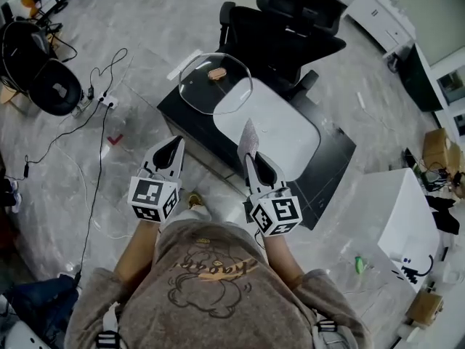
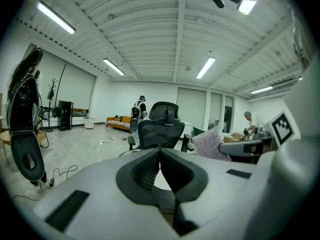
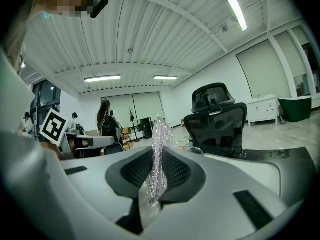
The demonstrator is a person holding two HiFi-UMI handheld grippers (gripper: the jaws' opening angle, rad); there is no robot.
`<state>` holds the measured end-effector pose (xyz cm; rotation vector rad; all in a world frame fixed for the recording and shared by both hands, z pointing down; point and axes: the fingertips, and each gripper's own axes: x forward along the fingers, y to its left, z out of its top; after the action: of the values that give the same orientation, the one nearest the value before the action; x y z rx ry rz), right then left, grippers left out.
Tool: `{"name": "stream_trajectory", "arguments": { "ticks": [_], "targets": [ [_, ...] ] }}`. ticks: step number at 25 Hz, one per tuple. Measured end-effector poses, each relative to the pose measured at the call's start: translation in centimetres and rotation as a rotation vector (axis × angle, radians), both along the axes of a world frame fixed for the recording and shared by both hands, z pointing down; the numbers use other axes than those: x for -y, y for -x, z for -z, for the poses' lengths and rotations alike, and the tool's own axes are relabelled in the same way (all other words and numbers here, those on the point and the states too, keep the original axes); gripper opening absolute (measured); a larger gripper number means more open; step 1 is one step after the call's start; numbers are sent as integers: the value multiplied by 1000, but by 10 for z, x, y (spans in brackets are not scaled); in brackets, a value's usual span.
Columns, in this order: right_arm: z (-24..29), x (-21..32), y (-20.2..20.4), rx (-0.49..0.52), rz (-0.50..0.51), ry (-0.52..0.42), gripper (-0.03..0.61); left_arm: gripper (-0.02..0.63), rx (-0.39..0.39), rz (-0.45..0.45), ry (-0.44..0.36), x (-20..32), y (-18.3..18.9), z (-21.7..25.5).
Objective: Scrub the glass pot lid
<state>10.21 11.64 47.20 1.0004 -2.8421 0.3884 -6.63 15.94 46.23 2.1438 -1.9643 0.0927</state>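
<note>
Right gripper view shows the right gripper (image 3: pixel 158 151) pinching a glittery silver scouring cloth (image 3: pixel 160 131), which stands upright above the jaw tips. The left gripper (image 2: pixel 160 151) has its jaws pressed together with nothing between them. Both are held side by side at the near edge of a black tabletop (image 1: pixel 330 158). The glass pot lid (image 1: pixel 216 86) lies at the tabletop's far left corner, overlapping a white tray (image 1: pixel 283 133), well apart from both grippers. A black office chair (image 1: pixel 290 27) stands beyond the far edge.
</note>
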Motion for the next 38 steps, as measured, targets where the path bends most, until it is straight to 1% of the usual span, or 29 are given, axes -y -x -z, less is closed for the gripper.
{"name": "stream_trajectory", "arguments": {
  "ticks": [5, 9, 13, 20, 25, 26, 28, 33, 37, 38],
  "targets": [
    [1, 25, 20, 6, -39, 9, 72, 18, -6, -25, 9, 31, 21, 2],
    [1, 43, 30, -1, -50, 13, 72, 18, -37, -47, -1, 53, 28, 5],
    [1, 65, 38, 2, -52, 12, 72, 18, -29, -62, -17, 76, 33, 9],
    [3, 108, 54, 13, -28, 6, 72, 18, -14, -67, -8, 115, 42, 12],
    [3, 138, 61, 14, 3, 13, 72, 23, -21, -95, 1, 153, 40, 14],
    [3, 143, 62, 15, 10, 15, 72, 48, -26, -93, 2, 160, 40, 15],
    [3, 152, 63, 20, 18, 23, 72, 157, -40, -94, 10, 172, 42, 15],
    [-2, 169, 67, 23, 28, 51, 72, 181, -24, -94, 39, 194, 46, 10],
    [-3, 183, 74, 17, 5, 57, 72, 244, -19, -110, 35, 209, 54, 11],
    [-4, 186, 76, 15, -4, 59, 72, 251, -14, -121, 39, 214, 55, 9]
  ]
}}
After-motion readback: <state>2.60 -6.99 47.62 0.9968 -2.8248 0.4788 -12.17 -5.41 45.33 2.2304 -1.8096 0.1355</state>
